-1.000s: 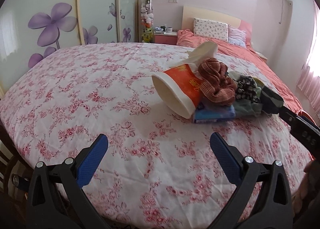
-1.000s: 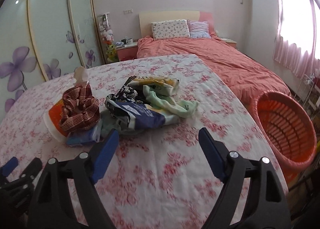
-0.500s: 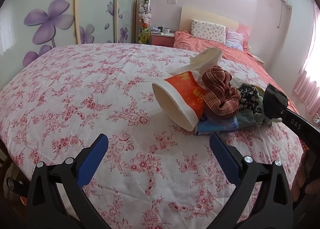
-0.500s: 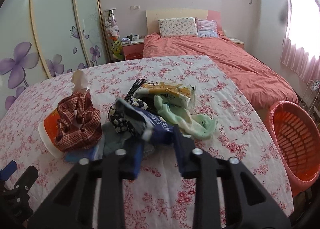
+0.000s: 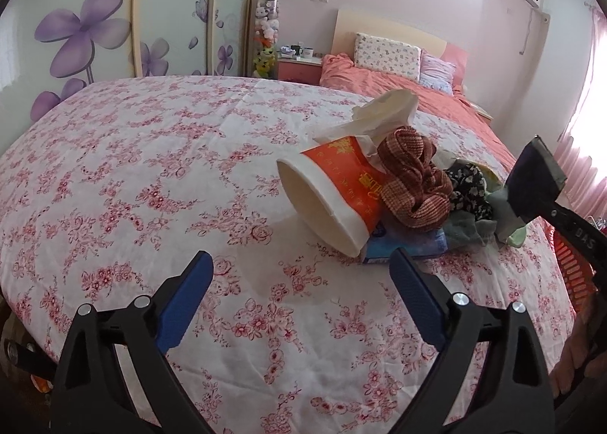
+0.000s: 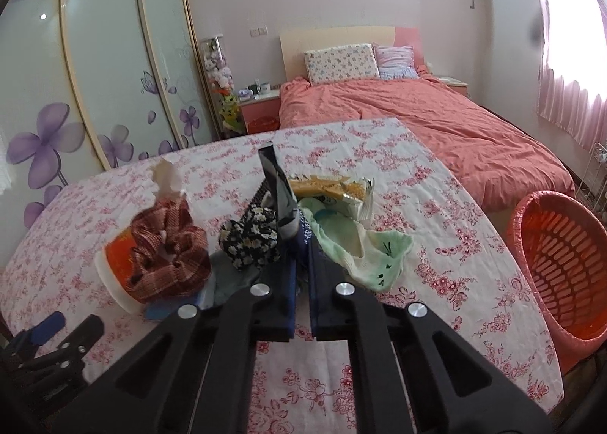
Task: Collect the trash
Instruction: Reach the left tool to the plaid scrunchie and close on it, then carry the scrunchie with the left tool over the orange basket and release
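A pile of things lies on the floral bedspread [image 5: 151,183]. My right gripper [image 6: 301,263] is shut on a dark blue snack wrapper [image 6: 279,187], lifted edge-on above the pile; it also shows in the left wrist view [image 5: 533,183]. An orange paper cup [image 5: 334,191] lies on its side with crumpled tissue [image 5: 383,111] behind it. A brown checked scrunchie [image 5: 413,180], a black floral scrunchie [image 6: 250,236], a green sock [image 6: 360,248], a yellow snack packet [image 6: 334,191] and a blue packet [image 5: 402,244] lie there too. My left gripper [image 5: 299,290] is open and empty, just short of the cup.
An orange plastic basket [image 6: 561,255] stands on the floor at the right of the bed. A second bed with a salmon cover [image 6: 436,119] lies beyond. Sliding wardrobe doors [image 6: 114,73] line the left wall. A nightstand [image 6: 260,107] stands at the back.
My right gripper has closed on the dark blue wrapper and lifted it up out of the pile. My left gripper stayed open and came slightly nearer the cup.
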A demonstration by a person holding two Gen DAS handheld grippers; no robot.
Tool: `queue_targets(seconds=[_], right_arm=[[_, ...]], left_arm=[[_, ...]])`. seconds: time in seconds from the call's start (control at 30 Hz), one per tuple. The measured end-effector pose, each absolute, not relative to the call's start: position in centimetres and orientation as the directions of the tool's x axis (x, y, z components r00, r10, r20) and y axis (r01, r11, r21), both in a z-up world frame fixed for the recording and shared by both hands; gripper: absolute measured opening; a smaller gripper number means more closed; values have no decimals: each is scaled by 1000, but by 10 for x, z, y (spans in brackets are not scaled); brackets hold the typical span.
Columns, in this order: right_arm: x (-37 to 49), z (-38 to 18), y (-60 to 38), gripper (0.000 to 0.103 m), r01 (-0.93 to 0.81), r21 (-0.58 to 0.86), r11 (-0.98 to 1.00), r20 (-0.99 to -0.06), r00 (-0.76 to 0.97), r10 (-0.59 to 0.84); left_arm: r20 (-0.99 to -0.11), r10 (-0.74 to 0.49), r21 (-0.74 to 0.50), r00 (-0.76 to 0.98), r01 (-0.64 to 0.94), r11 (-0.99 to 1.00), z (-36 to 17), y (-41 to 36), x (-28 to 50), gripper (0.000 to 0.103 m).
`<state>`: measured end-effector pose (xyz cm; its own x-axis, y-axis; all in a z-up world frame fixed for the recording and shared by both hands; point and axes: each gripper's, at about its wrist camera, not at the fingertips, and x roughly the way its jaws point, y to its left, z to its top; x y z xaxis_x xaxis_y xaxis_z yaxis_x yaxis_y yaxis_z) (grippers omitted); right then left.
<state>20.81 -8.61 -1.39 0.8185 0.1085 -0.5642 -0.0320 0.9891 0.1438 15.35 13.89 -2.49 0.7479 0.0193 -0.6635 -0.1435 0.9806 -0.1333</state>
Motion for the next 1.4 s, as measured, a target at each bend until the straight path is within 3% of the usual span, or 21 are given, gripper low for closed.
queue_targets(seconds=[0.3,0.53,0.93,1.03,1.4], right_arm=[[186,6,-102,5,-32,185,982,-526,841,126],[175,5,-126,5,9,206,979,-531,841,104],[169,-11,-153,5,57,218,974,-559,826,77],[166,-12,-157,5,63,222,973,-558,827,74],[150,1,-178,5,83,229,970,-528,848,52]], left_arm=[[-640,-43,-150,767,-70,986,-7,114,170,82],[-651,-62,-147,756,-45,988,-10,99,191,80],[-706,-63,-122,705,-33,992,-21,84,216,32],[-706,-67,-114,705,-20,993,-21,81,218,13],[-655,-149,-153,741,63,986,4,60,203,10]])
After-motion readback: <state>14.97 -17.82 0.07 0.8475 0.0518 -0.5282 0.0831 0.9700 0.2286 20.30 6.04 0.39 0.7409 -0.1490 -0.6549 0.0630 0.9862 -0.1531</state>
